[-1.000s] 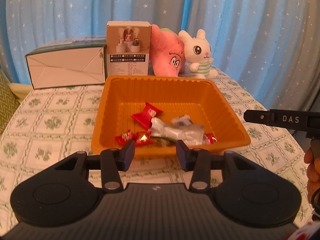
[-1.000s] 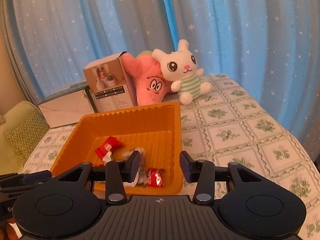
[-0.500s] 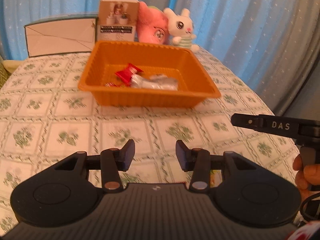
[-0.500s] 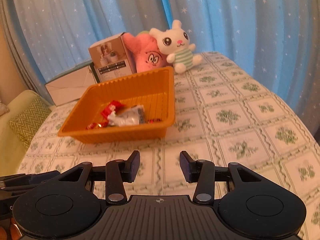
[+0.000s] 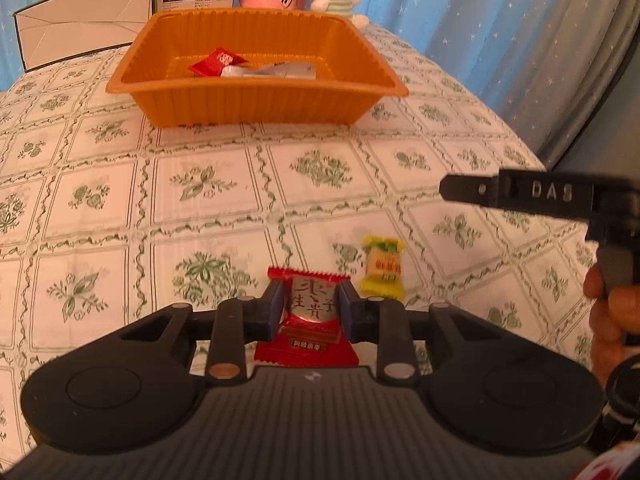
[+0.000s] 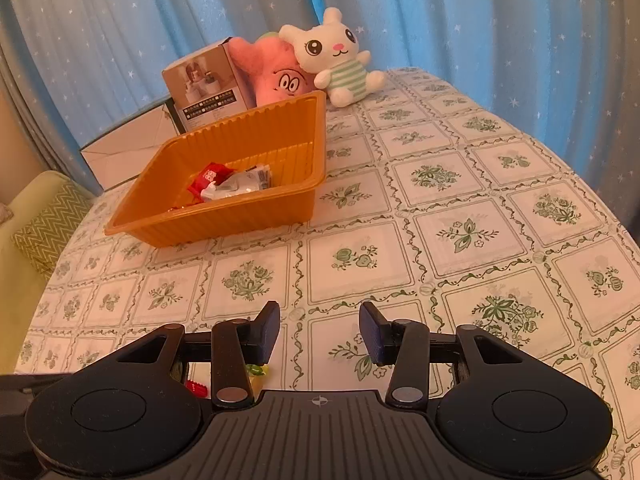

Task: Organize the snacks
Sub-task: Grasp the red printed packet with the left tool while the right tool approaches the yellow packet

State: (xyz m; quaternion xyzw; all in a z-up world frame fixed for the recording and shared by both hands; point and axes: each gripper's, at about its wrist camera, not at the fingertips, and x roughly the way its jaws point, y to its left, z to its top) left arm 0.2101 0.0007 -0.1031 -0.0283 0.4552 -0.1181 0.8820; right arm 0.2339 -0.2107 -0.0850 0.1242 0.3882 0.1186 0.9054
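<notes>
My left gripper (image 5: 311,307) is shut on a red snack packet (image 5: 310,316) low at the table's near side. A yellow candy (image 5: 382,265) lies on the cloth just right of it. The orange tray (image 5: 256,96) stands farther back and holds a red packet (image 5: 216,61) and a silver wrapper (image 5: 276,70). My right gripper (image 6: 319,332) is open and empty above the tablecloth; it also shows at the right of the left wrist view (image 5: 448,190). The tray shows in the right wrist view (image 6: 240,216) at back left. Bits of the red packet (image 6: 196,387) and the yellow candy (image 6: 256,370) peek under its left finger.
A pink plush (image 6: 276,76), a white bunny plush (image 6: 340,60), a printed carton (image 6: 204,88) and a white box (image 5: 84,36) stand behind the tray. A green cushion (image 6: 44,220) lies off the table's left. Blue star curtains hang behind.
Both grippers pulled back from the tray toward the near side of the table. My left gripper dropped low and closed on the red packet. The right gripper stayed open.
</notes>
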